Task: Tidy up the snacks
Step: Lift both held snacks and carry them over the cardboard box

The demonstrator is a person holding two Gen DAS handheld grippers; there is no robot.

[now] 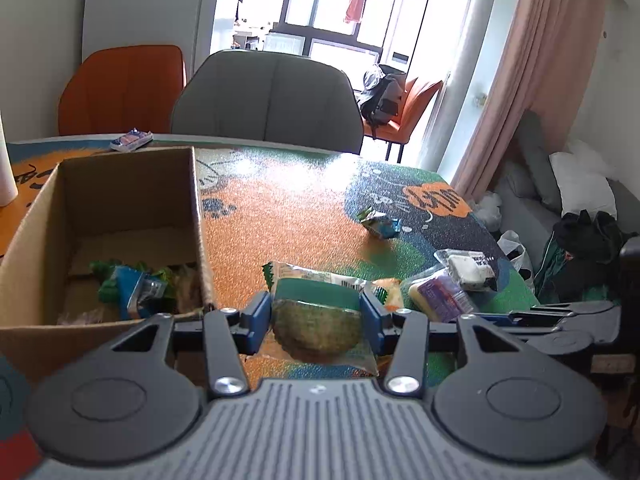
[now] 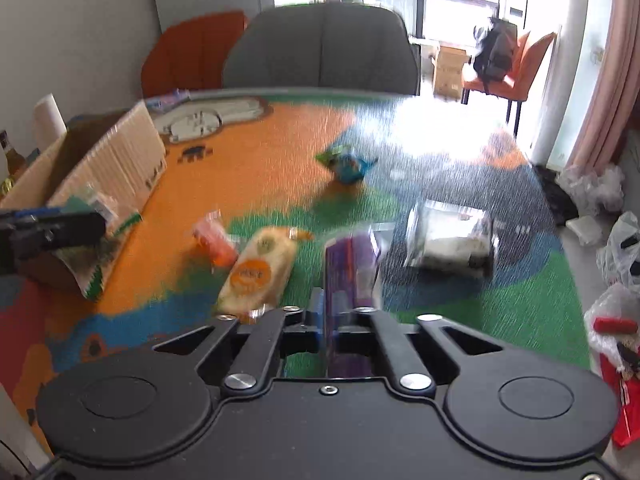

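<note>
From the left wrist camera, the left gripper (image 1: 317, 320) has its blue pads pressed on either side of a green-wrapped round cracker packet (image 1: 318, 316), held just right of the cardboard box (image 1: 36, 216), clear of its near corner. The box sits on the colourful table mat (image 1: 288, 204) and already holds a few green and blue snack packets (image 1: 134, 288). Further right on the mat lie a small green-blue snack bag (image 1: 380, 224), a purple packet (image 1: 442, 296) and a clear-wrapped white pastry (image 1: 468, 270). From the right wrist camera, which is blurred, the right gripper (image 2: 336, 320) appears closed on the purple packet (image 2: 350, 276), standing on edge between its fingers. Beside it lie a yellow packet with an orange label (image 2: 258, 272) and an orange snack (image 2: 214, 242).
</note>
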